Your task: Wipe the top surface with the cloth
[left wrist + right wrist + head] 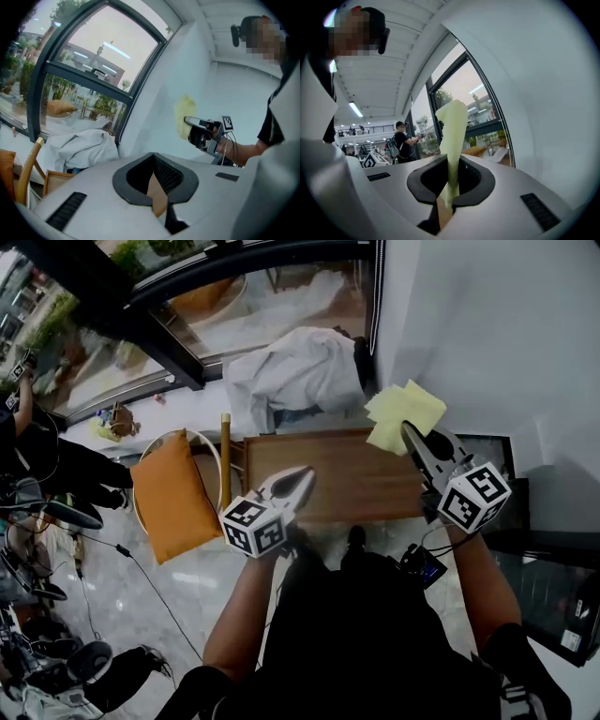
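- Right now the yellow cloth (403, 416) is pinched by one edge in my right gripper (411, 435), whose jaws are closed on it; the rest of it fans out past the jaw tips.
- From the head view the cloth sits over the far right corner of the wooden table top (347, 486), close to the white wall (487, 343). From the left gripper view it is held up in the air in front of that wall.
- My left gripper (302, 480) hovers over the near left part of the table top with its jaws together and nothing between them.
- Beyond the table's far edge lies a heap of white sheet (300, 367), under the window.
- Left of the table an orange cushion (173, 495) lies on a round chair (216, 451).
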{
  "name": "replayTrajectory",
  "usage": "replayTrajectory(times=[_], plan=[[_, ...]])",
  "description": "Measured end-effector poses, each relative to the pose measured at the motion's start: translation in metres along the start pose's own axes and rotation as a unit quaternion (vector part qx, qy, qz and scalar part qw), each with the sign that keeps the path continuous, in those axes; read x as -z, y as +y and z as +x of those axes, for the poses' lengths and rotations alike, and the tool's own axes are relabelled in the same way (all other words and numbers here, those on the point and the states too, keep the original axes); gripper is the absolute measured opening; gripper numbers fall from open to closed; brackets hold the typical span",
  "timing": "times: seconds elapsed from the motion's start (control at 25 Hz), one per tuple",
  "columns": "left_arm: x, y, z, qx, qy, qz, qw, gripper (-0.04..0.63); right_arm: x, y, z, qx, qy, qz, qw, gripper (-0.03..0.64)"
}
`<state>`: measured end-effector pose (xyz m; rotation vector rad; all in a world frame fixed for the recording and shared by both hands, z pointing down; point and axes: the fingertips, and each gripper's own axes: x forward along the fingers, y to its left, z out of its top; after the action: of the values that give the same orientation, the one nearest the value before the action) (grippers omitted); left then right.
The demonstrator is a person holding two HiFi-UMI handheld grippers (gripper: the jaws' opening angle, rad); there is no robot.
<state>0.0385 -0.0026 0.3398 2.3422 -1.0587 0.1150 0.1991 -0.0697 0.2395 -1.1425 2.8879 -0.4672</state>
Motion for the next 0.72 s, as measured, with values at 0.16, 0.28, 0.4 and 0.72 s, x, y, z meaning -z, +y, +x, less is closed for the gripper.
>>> replayTrajectory(times=[0.16, 0.28, 0.4, 0.72], plan=[[-0.028, -0.014, -0.035, 0.005, -0.032, 0.020, 0.9993, 0.012, -0.055, 0.018, -0.030, 0.004, -0.043, -0.038, 0.998, 0.032], [-0.040, -0.020, -0.066, 0.011, -0.047, 0.033, 0.9983, 0.012, -0.089, 0.045, -0.055, 0.012, -0.071, -0.056, 0.996, 0.032], [-0.044, -0.030, -0.091, 0.022, -0.061, 0.044, 0.9969, 0.012, -0.105, 0.071, -0.081, 0.025, -0.088, -0.066, 0.994, 0.032], [-0.025, -0.054, -0.182, 0.047, -0.078, 0.055, 0.9943, 0.012, -0.061, 0.164, -0.114, 0.040, -0.076, -0.052, 0.995, 0.032]])
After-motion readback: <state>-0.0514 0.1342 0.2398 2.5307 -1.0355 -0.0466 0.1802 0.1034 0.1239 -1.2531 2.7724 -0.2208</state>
